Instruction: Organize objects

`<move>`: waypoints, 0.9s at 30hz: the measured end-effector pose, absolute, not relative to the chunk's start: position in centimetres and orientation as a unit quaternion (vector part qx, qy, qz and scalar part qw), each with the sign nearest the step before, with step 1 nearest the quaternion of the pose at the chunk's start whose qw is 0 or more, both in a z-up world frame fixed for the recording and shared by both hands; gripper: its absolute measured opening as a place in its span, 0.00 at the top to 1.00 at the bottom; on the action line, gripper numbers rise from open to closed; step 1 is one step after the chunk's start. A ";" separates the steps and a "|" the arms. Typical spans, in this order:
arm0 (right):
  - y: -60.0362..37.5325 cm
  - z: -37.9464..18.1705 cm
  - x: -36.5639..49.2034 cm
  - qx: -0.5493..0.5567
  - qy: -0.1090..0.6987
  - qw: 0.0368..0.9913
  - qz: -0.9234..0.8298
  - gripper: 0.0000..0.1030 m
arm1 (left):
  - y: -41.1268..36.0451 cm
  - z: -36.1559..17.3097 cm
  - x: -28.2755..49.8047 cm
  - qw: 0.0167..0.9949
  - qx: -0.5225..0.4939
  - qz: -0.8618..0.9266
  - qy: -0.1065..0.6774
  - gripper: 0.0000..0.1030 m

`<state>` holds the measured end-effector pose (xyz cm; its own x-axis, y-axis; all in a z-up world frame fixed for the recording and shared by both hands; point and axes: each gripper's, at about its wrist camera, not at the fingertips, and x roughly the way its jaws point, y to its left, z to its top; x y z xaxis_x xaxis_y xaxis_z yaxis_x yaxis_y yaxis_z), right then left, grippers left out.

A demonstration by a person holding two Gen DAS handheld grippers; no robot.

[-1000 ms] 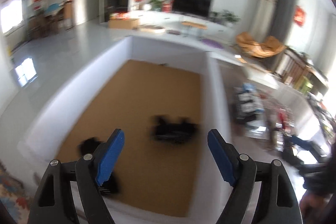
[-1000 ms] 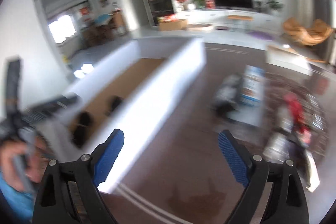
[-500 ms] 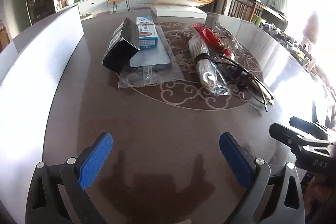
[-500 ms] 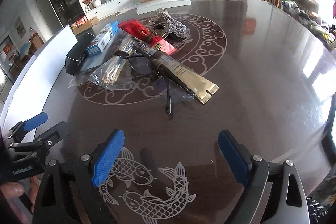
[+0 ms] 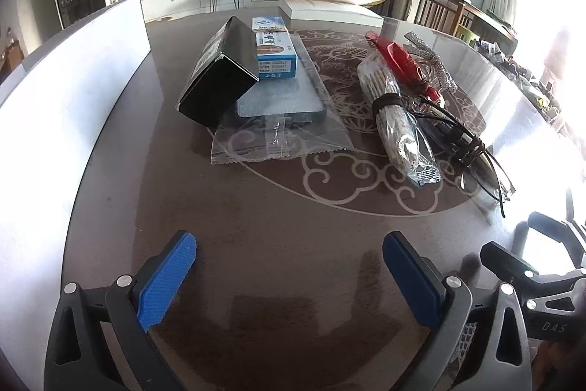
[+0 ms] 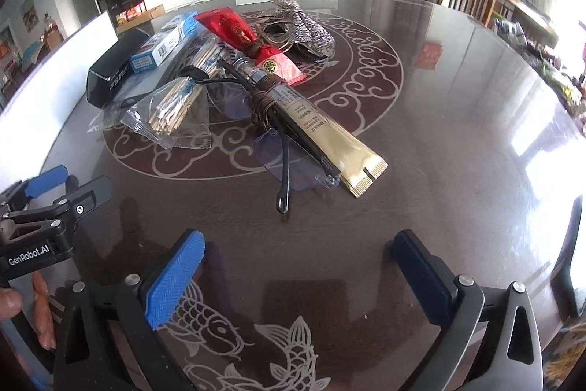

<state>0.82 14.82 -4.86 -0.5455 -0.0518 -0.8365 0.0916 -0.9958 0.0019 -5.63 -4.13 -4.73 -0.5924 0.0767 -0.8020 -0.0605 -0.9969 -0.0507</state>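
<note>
both claws hang wide apart and empty – left gripper and right gripper (apparently sizing up a pick) – near the heaped clutter: black box far left, glasses nearest.

Both fisheye views sit low over the dark glossy round table, each looking forward between its own blue-padded fingers toward the television wall. The left wrist view stands at the table's left side, close beside the white box wall, with the black rectangular carton nearest — the right gripper's black frame shows at its lower right edge. The right wrist view stands further right, nearest the gold flat tube. Both share the same cluster — the black carton and gold tube's neighbours included.
</note>
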 end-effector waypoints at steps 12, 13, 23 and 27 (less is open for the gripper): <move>14.1 -4.9 -1.6 0.460 0.048 0.082 -0.883 0.00 | -3.4 -4.9 -6.5 0.028 -0.457 0.889 0.013 0.00; 14.1 -4.9 -1.6 0.460 0.047 0.082 -0.883 0.00 | -3.4 -4.9 -6.4 0.028 -0.457 0.889 0.013 0.00; 14.1 -4.9 -1.6 0.459 0.047 0.082 -0.883 0.00 | -3.4 -4.9 -6.4 0.028 -0.457 0.889 0.013 0.00; 14.1 -4.9 -1.5 0.459 0.047 0.082 -0.883 0.00 | -3.4 -4.9 -6.4 0.028 -0.457 0.889 0.013 0.00</move>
<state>-1.55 14.08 -4.94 -0.5649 -0.1010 -0.8189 0.1879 -0.9821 -0.0085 -6.41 -3.42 -4.86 -0.5808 0.0383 -0.8131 -0.0612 -0.9981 -0.0033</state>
